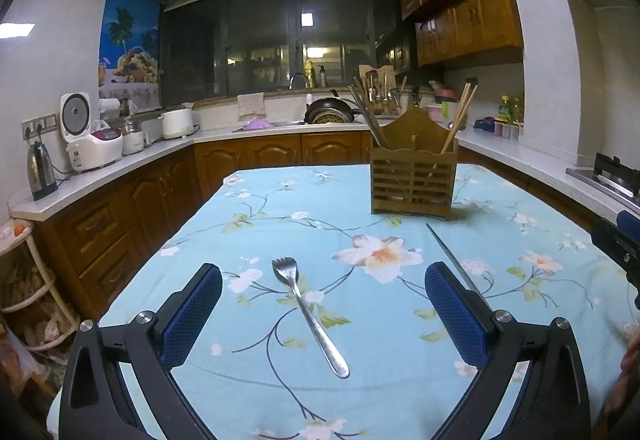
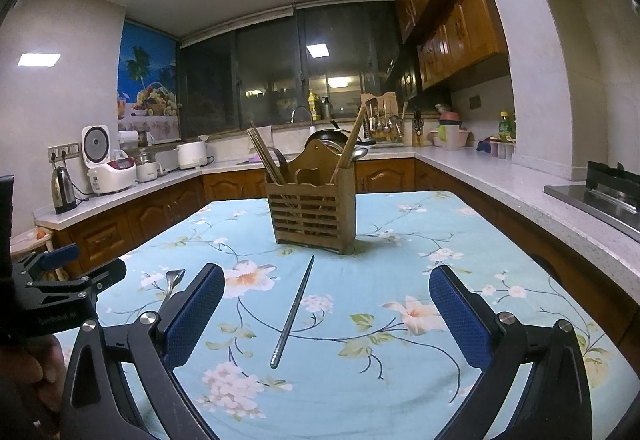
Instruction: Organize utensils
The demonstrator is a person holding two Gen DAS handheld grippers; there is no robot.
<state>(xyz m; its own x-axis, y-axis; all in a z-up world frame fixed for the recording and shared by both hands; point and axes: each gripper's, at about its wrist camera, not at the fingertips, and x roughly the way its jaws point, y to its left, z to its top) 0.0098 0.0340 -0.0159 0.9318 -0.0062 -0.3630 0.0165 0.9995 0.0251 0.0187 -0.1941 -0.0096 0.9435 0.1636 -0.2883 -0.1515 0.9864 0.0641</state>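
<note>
The wooden utensil holder (image 1: 413, 175) stood upright toward the far end of the bench (image 1: 520, 272), chopsticks already leaning out of its compartments. Two loose pieces lay on the near side of it, flat on the flowered cloth. The fork (image 1: 306, 310) lay well short of the holder and off to its left, tines toward the holder, handle running back and slightly rightward toward the camera — squarely between the pads of the left tool (image 1: 323, 310). That tool was spread wide and held nothing.

The metal chopstick (image 2: 293, 314) lay nearer the holder, its thin tip almost reaching the holder's base, its thick end trailing back toward the right tool (image 2: 326, 312). That tool too gaped fully and carried nothing, the stick lying between its pads, left of centre.

So each piece sat in line with its own tool. Both long axes ran roughly along the approach, which I judge meant the pads would close across the shaft — likely a wrist tilt down to the cloth first.
</note>
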